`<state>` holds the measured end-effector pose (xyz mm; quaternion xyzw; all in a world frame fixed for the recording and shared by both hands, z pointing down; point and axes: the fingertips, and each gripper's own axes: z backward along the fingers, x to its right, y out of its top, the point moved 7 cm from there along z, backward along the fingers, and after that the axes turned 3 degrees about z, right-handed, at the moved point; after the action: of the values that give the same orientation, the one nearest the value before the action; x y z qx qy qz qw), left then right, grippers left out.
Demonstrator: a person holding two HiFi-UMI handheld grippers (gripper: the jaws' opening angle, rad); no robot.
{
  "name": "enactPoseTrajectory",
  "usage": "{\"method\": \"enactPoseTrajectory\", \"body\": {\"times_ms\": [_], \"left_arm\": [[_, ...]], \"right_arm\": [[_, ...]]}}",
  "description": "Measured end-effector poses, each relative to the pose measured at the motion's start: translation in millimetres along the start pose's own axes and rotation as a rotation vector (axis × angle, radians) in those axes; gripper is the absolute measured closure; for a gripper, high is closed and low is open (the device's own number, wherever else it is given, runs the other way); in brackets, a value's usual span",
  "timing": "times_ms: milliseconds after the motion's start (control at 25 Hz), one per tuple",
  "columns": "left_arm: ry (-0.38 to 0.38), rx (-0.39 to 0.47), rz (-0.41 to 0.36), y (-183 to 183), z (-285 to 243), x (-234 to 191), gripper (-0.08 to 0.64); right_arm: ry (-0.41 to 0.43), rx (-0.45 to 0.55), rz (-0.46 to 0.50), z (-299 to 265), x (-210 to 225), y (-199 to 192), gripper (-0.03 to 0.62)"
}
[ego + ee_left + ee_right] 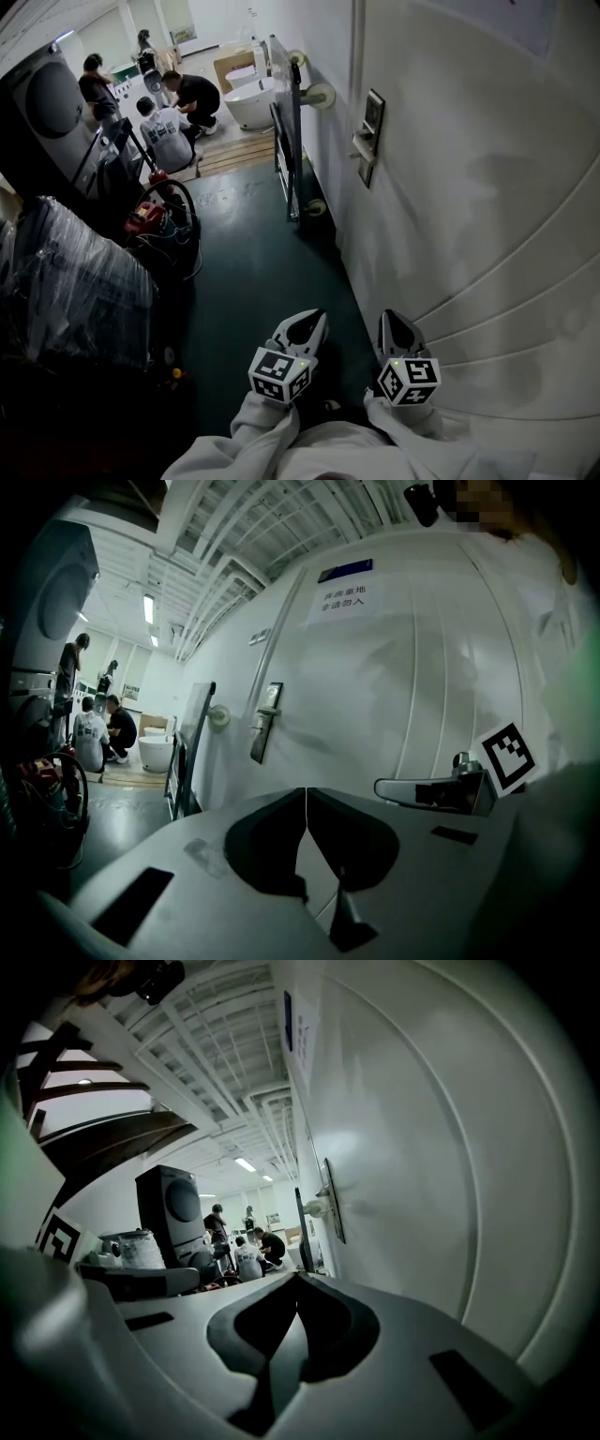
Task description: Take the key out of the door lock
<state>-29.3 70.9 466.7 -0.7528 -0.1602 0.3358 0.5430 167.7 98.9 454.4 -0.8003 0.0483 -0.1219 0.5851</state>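
The door lock [367,133] is a tall, narrow metal plate with a lever, upright on the smooth white panelled door [487,187]. The key is too small to make out. The lock lies far ahead of both grippers, well apart. The right gripper [397,330] hangs nearer the door than the left gripper [302,330]. Both have their jaws closed together on nothing.
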Motion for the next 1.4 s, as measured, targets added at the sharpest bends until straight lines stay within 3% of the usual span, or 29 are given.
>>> {"method": "enactPoseTrajectory", "body": {"times_ms": [680, 1400], "left_arm": [[-0.059, -0.005, -0.012, 80.4, -113.3, -95.3, 0.545], [-0.164, -0.049, -0.017, 123.1, -232.2, -178.4, 0.545]], "right_arm": [[-0.059, 0.015, 0.001, -133.0, 24.9, 65.9, 0.54], [-0.143, 0.015, -0.032, -254.2, 57.7, 96.6, 0.54]]}}
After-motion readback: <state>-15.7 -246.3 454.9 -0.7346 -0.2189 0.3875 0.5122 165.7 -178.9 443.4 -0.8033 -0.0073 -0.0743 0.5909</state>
